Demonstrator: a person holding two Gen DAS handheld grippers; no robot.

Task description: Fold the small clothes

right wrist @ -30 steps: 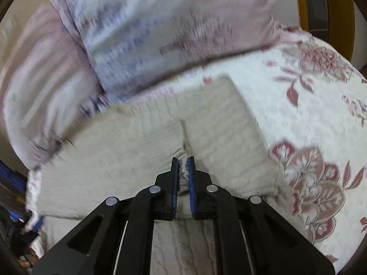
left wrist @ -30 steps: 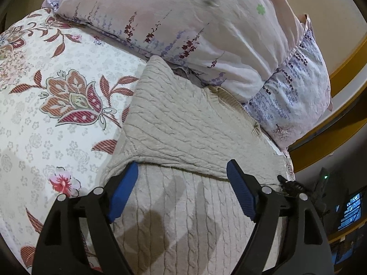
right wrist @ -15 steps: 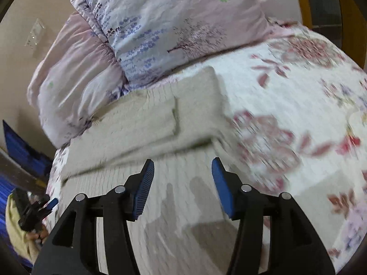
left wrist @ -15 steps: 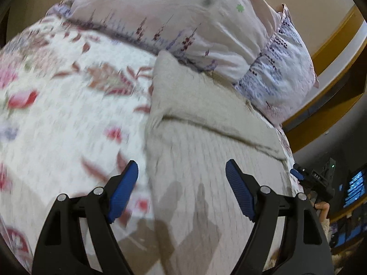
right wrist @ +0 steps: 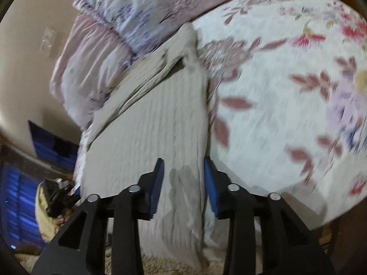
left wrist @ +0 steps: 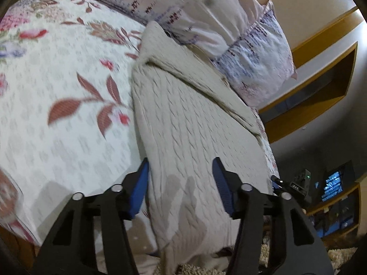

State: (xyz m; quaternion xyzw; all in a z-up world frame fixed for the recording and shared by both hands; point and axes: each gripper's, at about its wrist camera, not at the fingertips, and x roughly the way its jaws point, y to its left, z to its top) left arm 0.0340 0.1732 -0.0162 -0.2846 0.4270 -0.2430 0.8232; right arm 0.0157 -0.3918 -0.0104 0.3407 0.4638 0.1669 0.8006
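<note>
Sweater, beige cable-knit, lying flat on bed beside both tools, lower hem hanging over bed edge toward camera.

Left tool: hovering over lower part of sweater, blue pads standing well apart, gripping nothing; left pad sitting over sweater's left edge, right pad over its middle.

Right tool: likewise hovering, pads standing apart and empty, straddling sweater's right-hand edge; contact with knit impossible to tell through motion blur.

Outward from tools: far part of sweater lying folded over itself, making a doubled band running across garment near pillows. Shadows of tool fingers falling on knit just ahead of pads.

Floral bedspread, white with red leaves and flowers, lying under and beside sweater. Pale lilac printed pillows resting at head of bed, touching sweater's far edge. Shaggy rug showing below bed edge; wooden wall shelf and lit screen showing beyond.
</note>
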